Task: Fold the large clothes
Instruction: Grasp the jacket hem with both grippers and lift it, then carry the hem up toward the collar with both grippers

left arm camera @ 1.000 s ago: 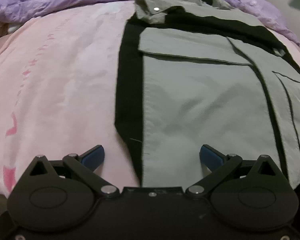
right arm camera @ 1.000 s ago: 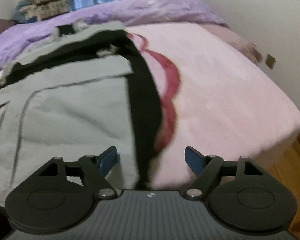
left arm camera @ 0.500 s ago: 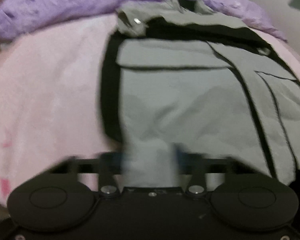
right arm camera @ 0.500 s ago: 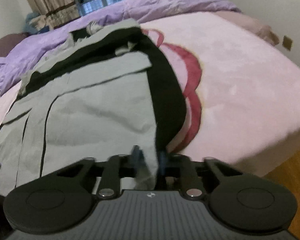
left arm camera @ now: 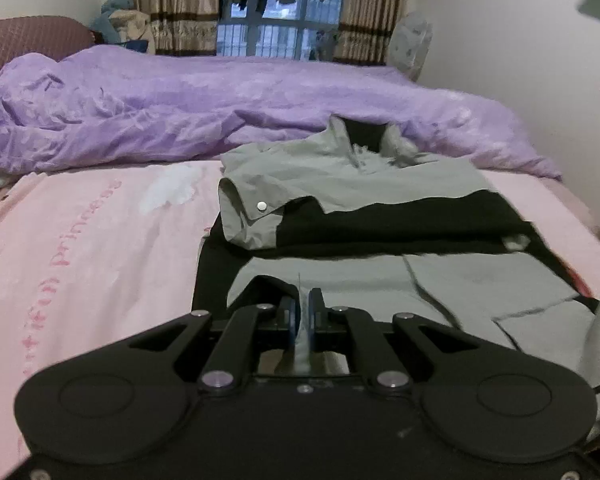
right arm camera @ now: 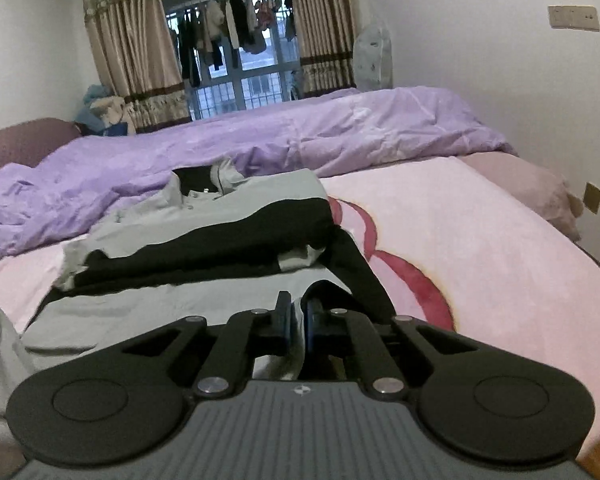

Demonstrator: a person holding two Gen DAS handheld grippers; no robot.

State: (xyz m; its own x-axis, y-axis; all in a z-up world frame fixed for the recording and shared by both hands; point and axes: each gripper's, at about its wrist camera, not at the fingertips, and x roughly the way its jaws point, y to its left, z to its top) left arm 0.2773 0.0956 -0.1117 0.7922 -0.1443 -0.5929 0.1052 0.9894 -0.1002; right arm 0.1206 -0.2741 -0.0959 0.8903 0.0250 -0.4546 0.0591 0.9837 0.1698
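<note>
The grey-and-black jacket lies on the pink bed, collar toward the purple duvet. The left gripper is pinched tight on the near hem at its left corner, and the right gripper looks equally clamped on the right corner, though fabric partly hides its pads. The garment's length runs straight away from both, so the hem likely travels forward toward the collar.

A bed with a pink blanket carries a grey-and-black jacket centrally and a purple duvet along its far side.
</note>
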